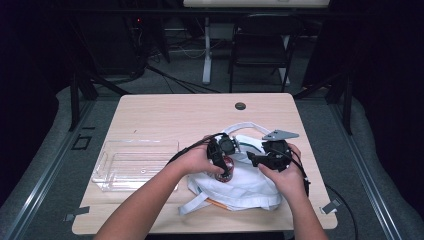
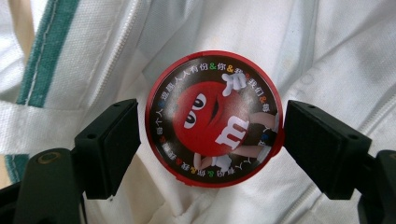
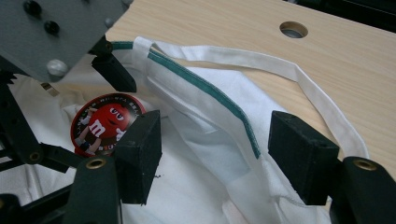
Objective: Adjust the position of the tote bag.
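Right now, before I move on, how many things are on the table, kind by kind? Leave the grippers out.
Red round tin: 1
White cloth bag: 1
Clear plastic tray: 1
Total: 3
The tin lies on the bag; the tray sits to the left of the bag in the high view.

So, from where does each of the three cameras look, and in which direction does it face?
High view: fixed above the person's side, facing forward and down on the table; both forearms enter from the bottom, holding the left tool and the right tool.
Left gripper view: rides on the left tool, looking down on the red round tin between its open jaws.
Right gripper view: rides on the right tool, looking along its jaws over the white bag.
Shared: all three show tin and bag.
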